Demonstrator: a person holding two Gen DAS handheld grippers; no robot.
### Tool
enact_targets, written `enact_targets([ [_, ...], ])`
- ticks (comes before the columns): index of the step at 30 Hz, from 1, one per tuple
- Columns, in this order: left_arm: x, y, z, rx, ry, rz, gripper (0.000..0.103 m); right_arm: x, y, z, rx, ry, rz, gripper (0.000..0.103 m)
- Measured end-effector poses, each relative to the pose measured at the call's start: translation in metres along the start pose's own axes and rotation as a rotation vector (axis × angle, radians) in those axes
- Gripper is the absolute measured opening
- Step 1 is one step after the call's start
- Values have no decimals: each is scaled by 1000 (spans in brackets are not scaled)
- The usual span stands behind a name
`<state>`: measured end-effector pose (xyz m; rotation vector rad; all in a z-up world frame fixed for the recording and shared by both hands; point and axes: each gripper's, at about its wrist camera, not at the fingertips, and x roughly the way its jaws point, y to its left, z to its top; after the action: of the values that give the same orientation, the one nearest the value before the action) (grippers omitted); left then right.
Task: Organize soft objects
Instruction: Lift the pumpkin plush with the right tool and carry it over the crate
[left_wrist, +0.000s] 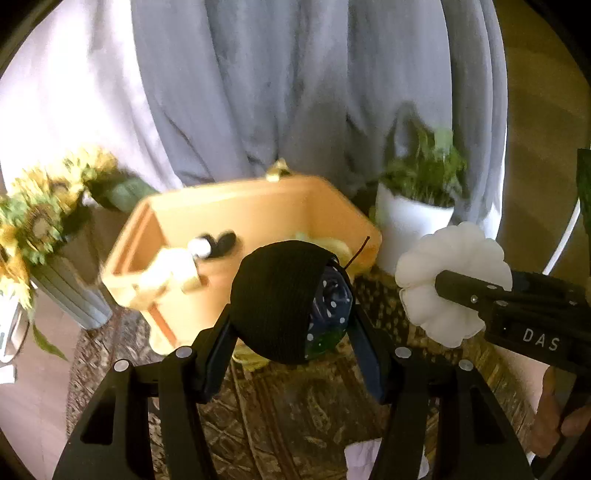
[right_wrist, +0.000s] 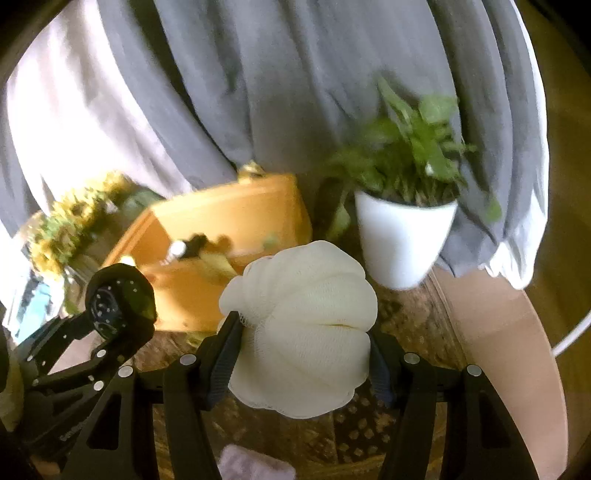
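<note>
Left wrist view: left gripper (left_wrist: 291, 325) grasps a black sock ball (left_wrist: 284, 299); right gripper (right_wrist: 303, 343) clamps a white bath sponge (right_wrist: 303, 325).
Carry both high over the orange bin (left_wrist: 258, 206) rim, release well inside.

Ribbed black knit ball (left_wrist: 277, 295); white netted mesh puff (right_wrist: 306, 325).

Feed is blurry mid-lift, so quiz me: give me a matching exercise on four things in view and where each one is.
Things:
1. black sock ball
2. white bath pouf
3. orange bin
4. white plant pot

Places:
A. right of the bin
B. left hand-held gripper
C. between sunflowers and plant
D. right hand-held gripper

Pairs: 1-B, 2-D, 3-C, 4-A
</note>
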<state>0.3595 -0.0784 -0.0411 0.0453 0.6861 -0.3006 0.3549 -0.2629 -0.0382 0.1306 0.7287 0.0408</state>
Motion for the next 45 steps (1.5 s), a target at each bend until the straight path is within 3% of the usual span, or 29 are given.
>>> enact_targets([
  [9,-30,16,26,-5,-106,55,59,-15,24,28,-30,-94,71,62],
  [24,-49,44,60,-18,-212,115,59,-18,57,66,-85,-197,154,62],
  [34,-30,59,83,4,-222,153,59,3,71,93,-89,-198,175,62],
  [45,13,75,103,20,-167,184,59,48,74,109,-87,-120,174,62],
])
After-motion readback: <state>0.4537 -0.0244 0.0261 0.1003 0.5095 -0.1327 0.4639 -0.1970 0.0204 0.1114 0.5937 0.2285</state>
